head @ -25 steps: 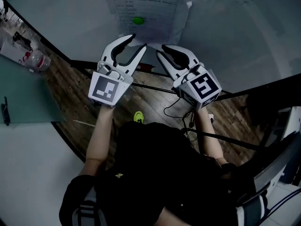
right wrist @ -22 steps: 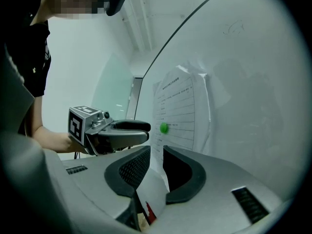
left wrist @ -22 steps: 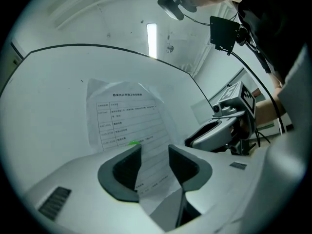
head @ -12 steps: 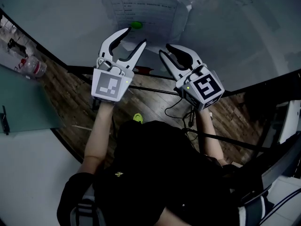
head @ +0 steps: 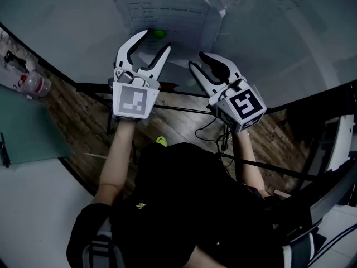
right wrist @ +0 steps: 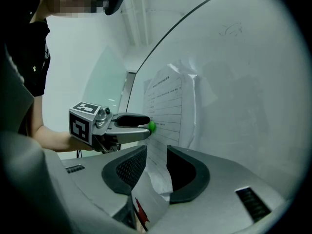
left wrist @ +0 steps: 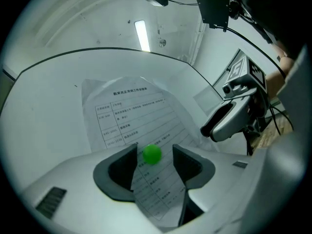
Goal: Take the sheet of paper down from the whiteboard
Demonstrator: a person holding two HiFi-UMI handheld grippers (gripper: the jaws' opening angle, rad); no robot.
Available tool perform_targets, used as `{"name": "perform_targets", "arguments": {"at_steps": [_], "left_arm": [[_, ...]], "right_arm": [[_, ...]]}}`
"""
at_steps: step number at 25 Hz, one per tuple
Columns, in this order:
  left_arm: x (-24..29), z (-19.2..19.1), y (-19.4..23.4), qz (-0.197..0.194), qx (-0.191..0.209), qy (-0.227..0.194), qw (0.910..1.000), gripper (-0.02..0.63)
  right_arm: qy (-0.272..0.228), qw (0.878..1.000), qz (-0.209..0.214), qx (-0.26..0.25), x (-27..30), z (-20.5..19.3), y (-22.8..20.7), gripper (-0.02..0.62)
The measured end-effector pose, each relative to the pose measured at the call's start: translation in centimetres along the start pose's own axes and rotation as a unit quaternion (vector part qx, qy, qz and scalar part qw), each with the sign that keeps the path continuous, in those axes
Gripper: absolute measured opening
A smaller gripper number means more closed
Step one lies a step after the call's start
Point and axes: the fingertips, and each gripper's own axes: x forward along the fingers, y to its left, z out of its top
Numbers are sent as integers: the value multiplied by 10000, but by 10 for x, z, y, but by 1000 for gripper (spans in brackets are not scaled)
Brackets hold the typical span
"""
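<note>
Left hand-held gripper jaws just opened wide, astride green magnet; right hand-held gripper, at 3 o'clock, likewise just opened, paper sheet loose between jaws.

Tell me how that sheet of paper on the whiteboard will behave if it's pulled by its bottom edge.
Probably floppy: the sheet of paper looks creased, its lower edge lifting. It could tear, since a green magnet pins it.

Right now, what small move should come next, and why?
Probably close the left gripper on the green magnet: its jaws have just been opening and now flank the magnet without touching it, and it pins the sheet of paper to the whiteboard.
</note>
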Motion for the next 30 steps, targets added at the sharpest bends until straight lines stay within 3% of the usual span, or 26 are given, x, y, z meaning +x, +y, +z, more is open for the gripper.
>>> {"name": "perform_targets", "arguments": {"at_steps": [9,21,30], "left_arm": [[6,-5,-1,408,599,-54,9974,224],[7,-1,8,890,836,-40,9925,172],[7,-2,8,995,1012,-3,9899,164]], "right_arm": [[50,9999,-110,-6,-2,-3,-11,107],[16,9997,-256,-5,-6,0,-26,114],[-122,9989,-453,12,-11,5,-40,114]]}}
